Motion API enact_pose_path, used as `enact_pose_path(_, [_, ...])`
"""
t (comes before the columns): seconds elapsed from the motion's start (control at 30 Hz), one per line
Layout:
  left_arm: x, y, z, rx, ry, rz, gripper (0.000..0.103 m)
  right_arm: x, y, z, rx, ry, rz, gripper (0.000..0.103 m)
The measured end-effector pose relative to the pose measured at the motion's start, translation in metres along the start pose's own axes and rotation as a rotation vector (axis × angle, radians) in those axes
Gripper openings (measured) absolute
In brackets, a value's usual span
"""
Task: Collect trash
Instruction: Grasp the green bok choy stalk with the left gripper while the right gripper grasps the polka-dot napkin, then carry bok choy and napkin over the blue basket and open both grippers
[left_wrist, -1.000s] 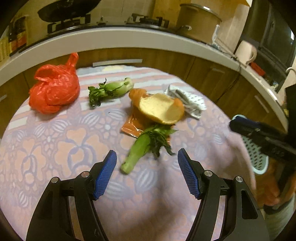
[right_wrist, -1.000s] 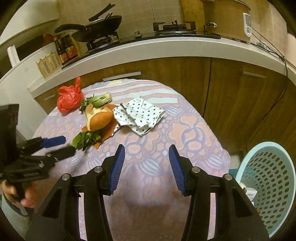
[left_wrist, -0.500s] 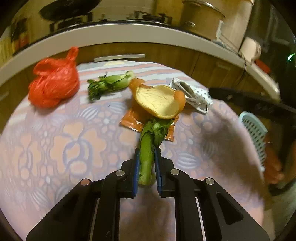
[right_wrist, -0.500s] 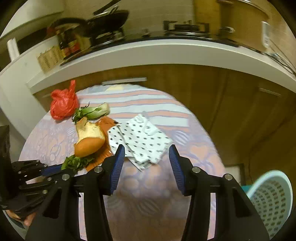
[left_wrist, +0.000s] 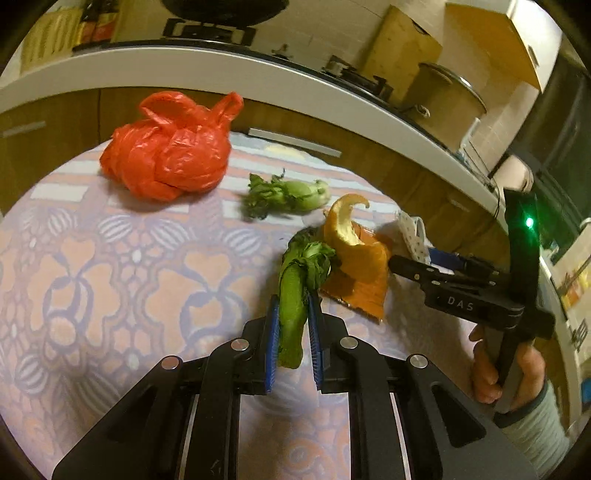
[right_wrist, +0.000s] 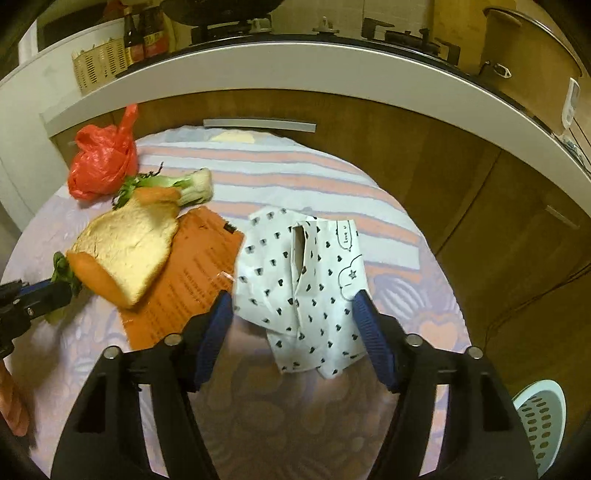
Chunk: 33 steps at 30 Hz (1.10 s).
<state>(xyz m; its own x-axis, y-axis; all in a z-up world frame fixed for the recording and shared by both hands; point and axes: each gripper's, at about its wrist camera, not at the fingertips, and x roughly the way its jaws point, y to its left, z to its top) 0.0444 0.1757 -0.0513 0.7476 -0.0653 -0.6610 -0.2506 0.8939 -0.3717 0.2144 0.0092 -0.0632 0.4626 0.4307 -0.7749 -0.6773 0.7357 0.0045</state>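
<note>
Kitchen cabinets curve behind a round table (right_wrist: 332, 177) under a floral cloth. Collection looks barely begun: the left gripper (left_wrist: 292, 334) is clamped on 1 green vegetable stalk (left_wrist: 293, 295), while the right gripper (right_wrist: 295, 325) is spread wide around a heart-printed paper wrapper (right_wrist: 303, 280), not yet pinching it. A red plastic bag (left_wrist: 168, 147), 1 more stalk (left_wrist: 288, 192), peel (left_wrist: 354, 247) and an orange packet (right_wrist: 192, 280) remain; the basket (right_wrist: 543, 421) waits beside the table.

Dim warm light, fisheye bending, slight blur
</note>
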Motion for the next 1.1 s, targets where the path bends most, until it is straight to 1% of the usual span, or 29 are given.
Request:
enact_pose_path(0.03, [-0.002, 0.001, 0.000, -0.004, -0.014, -0.003, 0.013, 0.001, -0.001, 0.000, 0.006, 0.001, -0.005, 0.043])
enact_pose_path(0.1, [-0.001, 0.002, 0.002, -0.009, -0.018, 0.013, 0.013, 0.001, -0.008, 0.001, 0.033, -0.007, -0.009, 0.029])
enact_pose_path(0.13, [-0.002, 0.003, 0.002, -0.017, -0.018, 0.009, 0.013, -0.001, -0.013, 0.002, 0.051, -0.013, 0.008, 0.021])
enact_pose_path(0.17, [-0.003, 0.004, 0.001, -0.020, -0.017, 0.005, 0.013, -0.003, -0.015, 0.001, 0.066, -0.020, 0.018, 0.016])
enact_pose_path(0.2, [-0.005, 0.002, 0.001, -0.017, -0.020, 0.005, 0.013, -0.006, -0.018, 0.001, 0.078, -0.027, 0.029, 0.008])
enact_pose_path(0.4, [-0.024, -0.013, 0.002, 0.001, -0.051, -0.014, 0.013, -0.036, -0.023, -0.005, 0.110, -0.083, 0.061, 0.006])
enact_pose_path(0.67, [-0.054, -0.048, 0.004, 0.037, -0.097, -0.073, 0.013, -0.099, -0.036, -0.020, 0.139, -0.182, 0.067, 0.006])
enact_pose_path(0.87, [-0.069, -0.088, 0.004, 0.095, -0.119, -0.125, 0.013, -0.147, -0.051, -0.039, 0.167, -0.249, 0.043, 0.006])
enact_pose_path(1.1, [-0.066, -0.142, -0.001, 0.181, -0.106, -0.181, 0.013, -0.193, -0.082, -0.070, 0.219, -0.303, -0.016, 0.006])
